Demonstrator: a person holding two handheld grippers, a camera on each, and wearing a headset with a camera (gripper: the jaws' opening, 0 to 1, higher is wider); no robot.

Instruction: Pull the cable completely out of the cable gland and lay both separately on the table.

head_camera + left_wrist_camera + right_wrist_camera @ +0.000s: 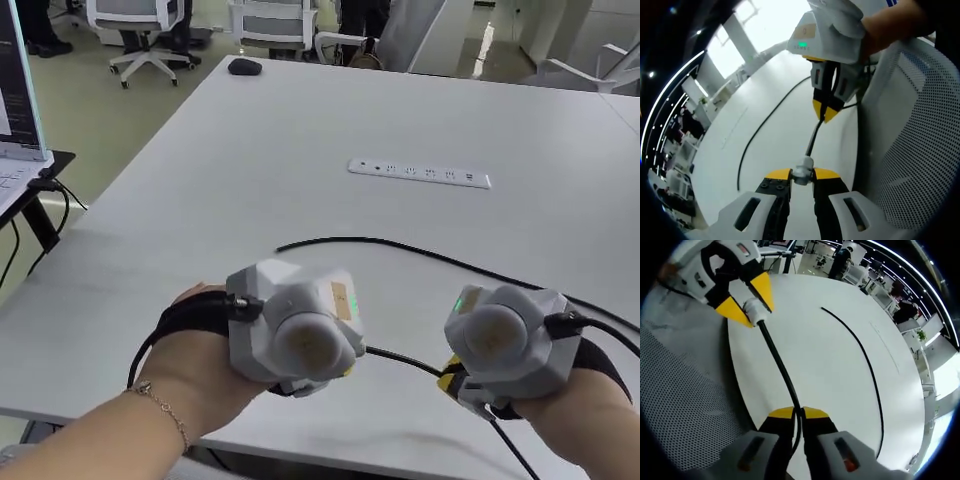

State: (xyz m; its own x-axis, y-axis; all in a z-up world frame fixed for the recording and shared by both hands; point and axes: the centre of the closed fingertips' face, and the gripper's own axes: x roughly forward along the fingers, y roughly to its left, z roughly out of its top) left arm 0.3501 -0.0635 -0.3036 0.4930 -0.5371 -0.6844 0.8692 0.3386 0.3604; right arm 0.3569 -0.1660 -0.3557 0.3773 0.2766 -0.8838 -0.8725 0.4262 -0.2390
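White table (300, 130), cable (813, 139) inside cable gland (803, 171), left tool (802, 176) pinching gland

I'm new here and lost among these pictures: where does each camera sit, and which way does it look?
Head view: on the headset, looking down at the table; hands hold the left gripper and right gripper.
Left gripper view: on that gripper, along its jaws, shut on the gland, toward the right gripper.
Right gripper view: on that gripper, along its jaws, shut on the cable, toward the left gripper.
Shared: both gripper views show cable and gland.
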